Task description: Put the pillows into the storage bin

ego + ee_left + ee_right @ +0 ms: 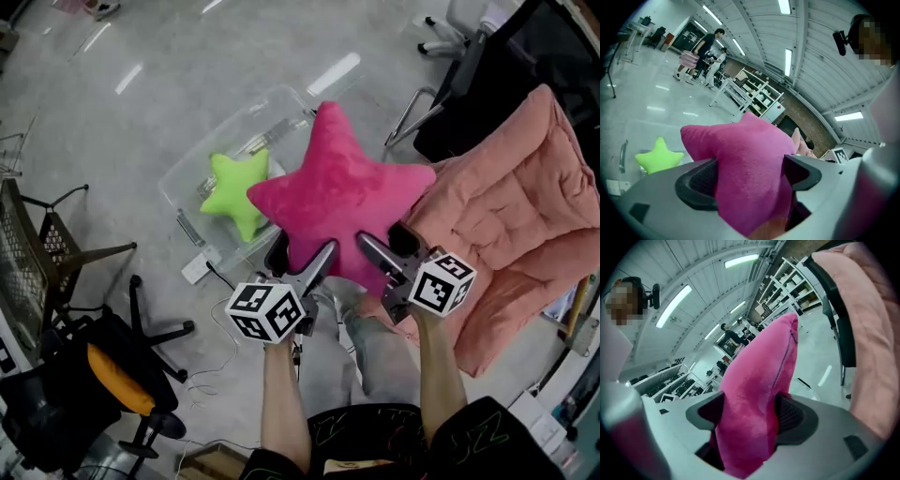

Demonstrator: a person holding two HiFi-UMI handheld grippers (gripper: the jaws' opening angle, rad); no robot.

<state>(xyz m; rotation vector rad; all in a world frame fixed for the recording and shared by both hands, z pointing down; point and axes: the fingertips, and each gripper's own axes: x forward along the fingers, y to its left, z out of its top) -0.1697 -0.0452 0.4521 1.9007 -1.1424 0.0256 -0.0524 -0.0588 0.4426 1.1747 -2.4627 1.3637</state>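
1. Your left gripper (300,255) is clamped on the magenta star-shaped plush pillow (342,202), on the star's lower-left arm. In the left gripper view the jaws sit wide apart, with plush filling the whole gap between them and both pads pressed into it (750,173).
2. Your right gripper (389,244) has hold of the same pillow by its lower-right arm. The right gripper view shows the pillow edge-on (759,366), its seam running up the side, squeezed between the two dark pads (750,413). So both grippers are gripping it, neither one fully closed because the pillow is thick.
3. You've got the pillow up in the air in front of you. From the head view it covers the near right corner of the clear plastic storage bin (187,178), which sits on the grey floor (169,94).
4. The lime-green star-shaped plush pillow (234,192) is already lying inside that bin, just left of the magenta one. It shows in the left gripper view too (658,157).
5. To your right there's a salmon-pink quilted chair cushion (506,244), close beside the right gripper.
6. Bottom left of the head view is a black office chair with an orange pad (117,380), well apart from the bin.
7. Far off in the left gripper view a person (705,54) stands on the open floor.
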